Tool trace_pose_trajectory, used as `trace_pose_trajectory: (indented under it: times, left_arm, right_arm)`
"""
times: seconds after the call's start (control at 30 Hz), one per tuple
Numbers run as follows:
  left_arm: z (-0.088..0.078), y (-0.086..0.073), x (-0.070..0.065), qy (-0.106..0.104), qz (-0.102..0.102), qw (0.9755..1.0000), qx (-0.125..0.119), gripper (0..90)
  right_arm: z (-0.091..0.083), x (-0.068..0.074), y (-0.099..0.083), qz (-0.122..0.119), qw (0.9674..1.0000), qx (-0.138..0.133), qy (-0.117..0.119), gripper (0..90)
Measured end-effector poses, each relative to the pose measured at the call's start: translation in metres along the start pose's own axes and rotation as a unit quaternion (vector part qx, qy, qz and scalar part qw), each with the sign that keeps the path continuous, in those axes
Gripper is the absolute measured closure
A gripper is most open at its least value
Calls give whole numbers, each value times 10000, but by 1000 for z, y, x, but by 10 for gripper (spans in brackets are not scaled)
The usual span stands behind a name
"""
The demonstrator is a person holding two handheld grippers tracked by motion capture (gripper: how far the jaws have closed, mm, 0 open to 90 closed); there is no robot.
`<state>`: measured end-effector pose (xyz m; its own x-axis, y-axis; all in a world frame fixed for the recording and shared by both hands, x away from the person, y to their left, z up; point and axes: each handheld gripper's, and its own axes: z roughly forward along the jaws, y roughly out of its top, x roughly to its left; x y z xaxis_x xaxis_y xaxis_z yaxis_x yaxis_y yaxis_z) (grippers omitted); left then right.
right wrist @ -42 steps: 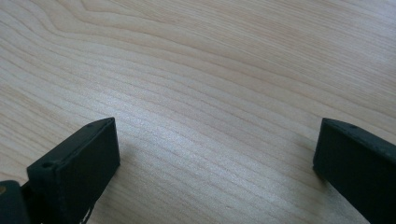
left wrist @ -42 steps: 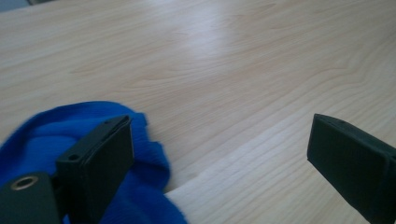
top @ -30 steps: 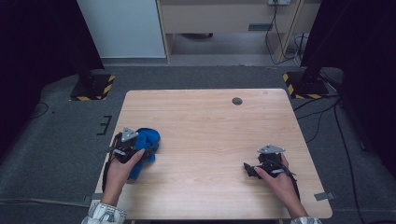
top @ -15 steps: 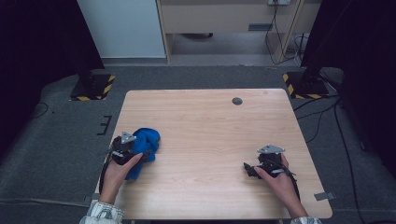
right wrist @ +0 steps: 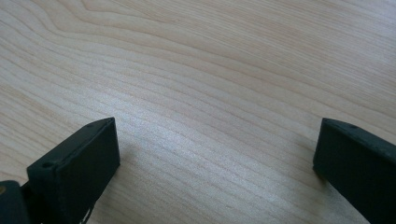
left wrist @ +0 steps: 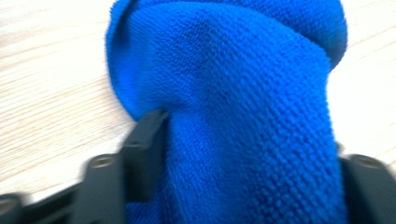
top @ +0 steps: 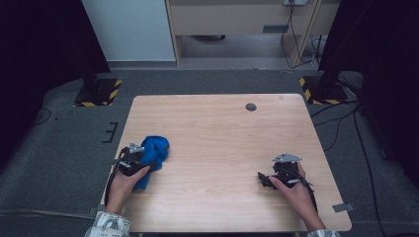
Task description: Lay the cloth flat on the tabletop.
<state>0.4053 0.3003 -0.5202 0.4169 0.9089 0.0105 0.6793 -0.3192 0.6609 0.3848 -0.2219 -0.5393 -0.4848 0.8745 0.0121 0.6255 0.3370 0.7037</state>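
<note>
Soft, even light from overhead on the table [top: 222,133] in the high view, wood pale and clear, while both side edges drop into near black. Hands cast only faint, short shadows. That picture is slightly soft and grainy. Left gripper view: the cloth [left wrist: 243,116] glows saturated blue, weave crisp mid-frame, the bottom smeared and the wood at right washed out. Right gripper view: a bright sheen across the grain, dark blurred corners, small soft shadows.
</note>
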Motion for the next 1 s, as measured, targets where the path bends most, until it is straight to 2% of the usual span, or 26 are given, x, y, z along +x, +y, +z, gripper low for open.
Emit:
trace_pose_trajectory:
  times: [0.03, 0.07, 0.1, 0.2, 0.3, 0.4, 0.5, 0.53, 0.57, 0.7, 0.77, 0.8, 0.83, 0.87, 0.9, 0.93, 1.0]
  left_arm:
    - [0, 0, 1, 13, -13, 10000, -13, 396]
    - [-1, -1, 1, 27, -20, 10000, -79, 491]
    - [-1, -1, 2, 47, -49, 9999, -103, 539]
    - [-1, 0, 2, 53, -40, 9999, -130, 626]
    - [-5, 2, 2, 74, -39, 9998, -191, 663]
    - [-13, 6, -2, 43, -24, 9990, -438, 669]
    - [-16, 9, -6, 17, 12, 9987, -511, 669]
    - [-21, 13, -14, -41, 109, 9981, -608, 669]
    - [-22, 15, -17, -53, 151, 9978, -648, 668]
    - [-31, 26, -31, -209, 181, 9954, -920, 667]
    - [-33, 29, -36, -228, 237, 9948, -959, 666]
    - [-34, 35, -45, -292, 345, 9939, -1010, 665]
    - [-34, 35, -45, -292, 345, 9939, -1010, 665]
    - [-34, 42, -55, -367, 440, 9929, -1041, 665]
    - [-34, 42, -55, -367, 440, 9929, -1041, 665]
    - [-33, 48, -64, -442, 494, 9919, -1080, 664]
    - [-31, 54, -73, -510, 582, 9909, -1100, 664]
  right_arm:
    - [0, 0, 0, 0, 10000, 0, 0, 5]
    - [0, 0, 0, 0, 10000, 0, 0, 5]
    - [0, 0, 0, 1, 10000, 0, -1, 5]
    - [0, 0, 0, 0, 10000, 0, -1, 5]
    - [0, 0, 0, 2, 10000, 0, -6, 5]
    - [0, 0, 0, -1, 10000, -1, 0, 5]
    - [0, 0, 0, 1, 10000, 0, 0, 5]
    - [0, 0, 0, 0, 10000, -1, 0, 5]
    - [0, 0, 0, 1, 10000, 0, 0, 5]
    - [0, 0, 0, -2, 10000, 0, -1, 5]
    - [0, 0, 0, 0, 10000, -1, 0, 5]
    - [0, 0, 0, -4, 10000, 0, 0, 5]
    - [0, 0, 0, 0, 10000, 0, 1, 5]
    - [0, 0, 0, -3, 10000, -1, 0, 5]
    - [0, 0, 0, -3, 10000, 0, 0, 5]
    - [0, 0, 0, -3, 10000, -1, -1, 5]
    - [0, 0, 0, -10, 10000, 1, 5, 5]
